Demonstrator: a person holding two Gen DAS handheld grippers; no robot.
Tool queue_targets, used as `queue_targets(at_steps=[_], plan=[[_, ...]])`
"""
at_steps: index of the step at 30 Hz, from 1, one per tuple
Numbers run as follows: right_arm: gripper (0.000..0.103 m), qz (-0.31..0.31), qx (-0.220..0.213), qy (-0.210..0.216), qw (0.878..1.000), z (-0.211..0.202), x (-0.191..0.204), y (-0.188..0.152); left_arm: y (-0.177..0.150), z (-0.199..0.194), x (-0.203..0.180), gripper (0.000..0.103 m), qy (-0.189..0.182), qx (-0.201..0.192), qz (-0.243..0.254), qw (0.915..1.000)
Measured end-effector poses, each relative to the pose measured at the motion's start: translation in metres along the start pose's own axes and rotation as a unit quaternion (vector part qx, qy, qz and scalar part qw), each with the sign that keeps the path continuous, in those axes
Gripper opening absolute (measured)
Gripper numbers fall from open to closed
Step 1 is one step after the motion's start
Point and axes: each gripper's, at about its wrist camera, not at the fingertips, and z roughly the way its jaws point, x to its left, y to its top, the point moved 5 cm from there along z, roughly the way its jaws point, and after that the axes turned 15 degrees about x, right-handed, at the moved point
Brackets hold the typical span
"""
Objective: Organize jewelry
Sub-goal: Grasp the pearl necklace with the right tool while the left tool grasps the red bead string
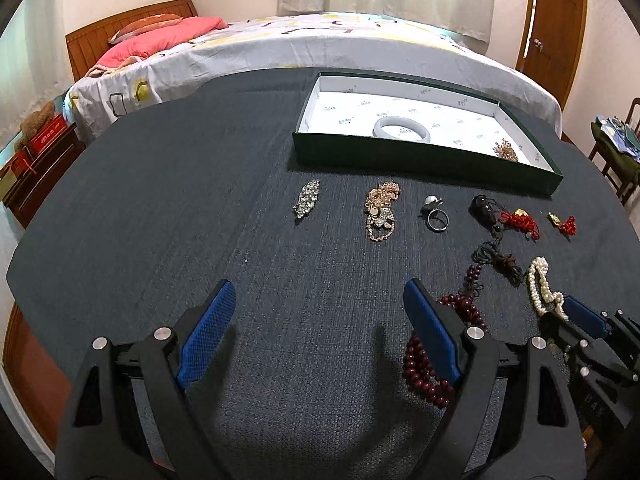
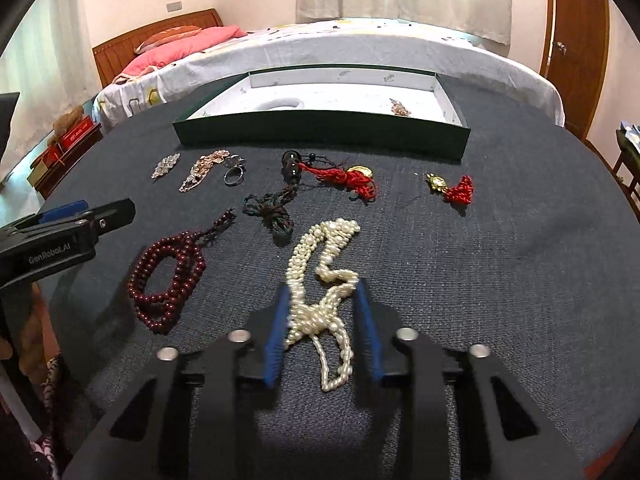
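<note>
straddling the pearl necklace (image 2: 320, 280), the right gripper (image 2: 323, 312) has its blue pads close on either side of the strand's knotted middle; the left pad meets the beads, but whether the right pad presses on them cannot be told, as a thin gap seems to show there. the necklace lies on the dark cloth table (image 2: 520, 280), well in front of the green tray (image 2: 320, 134), which serves as the landmark here. the left gripper (image 1: 316, 320) is released, jaws spread wide over bare cloth, with nothing between them.

inside the tray rest a pale bangle (image 1: 402, 129) and a small gold cluster (image 1: 506, 151), near its right end. just in front of the tray runs a row: a crystal brooch (image 1: 307, 199), a rose-gold chain (image 1: 380, 210), a ring (image 1: 436, 218), a dark pendant (image 1: 485, 210), a red knotted charm (image 1: 520, 222) and a second red charm (image 1: 564, 224). farther from the tray, a dark braided cord (image 2: 270, 210) sits beside the pearls, and a dark red bead strand (image 2: 168, 276) lies to their left, partly behind the left gripper's right finger (image 1: 434, 332).
</note>
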Motion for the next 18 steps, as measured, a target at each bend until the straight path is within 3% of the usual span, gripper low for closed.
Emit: queue_targets(at_steps=[2, 9, 12, 18], plan=[[0.016, 0.001, 0.001, 0.003, 1.000, -0.001, -0.002, -0.001, -0.001, 0.000, -0.001, 0.084, -0.001, 0.001, 0.001, 1.0000], [0.015, 0.006, -0.009, -0.003, 1.000, -0.008, -0.008, 0.001, -0.002, -0.002, -0.014, 0.084, -0.011, 0.002, 0.015, 0.9998], [0.015, 0.014, -0.016, -0.005, 1.000, -0.012, -0.015, 0.004, -0.004, -0.004, -0.020, 0.091, -0.028, 0.000, 0.019, 0.9994], [0.015, 0.034, -0.028, -0.003, 0.999, -0.018, -0.034, 0.005, -0.006, -0.006, -0.041, 0.091, -0.051, 0.003, 0.043, 0.9978]])
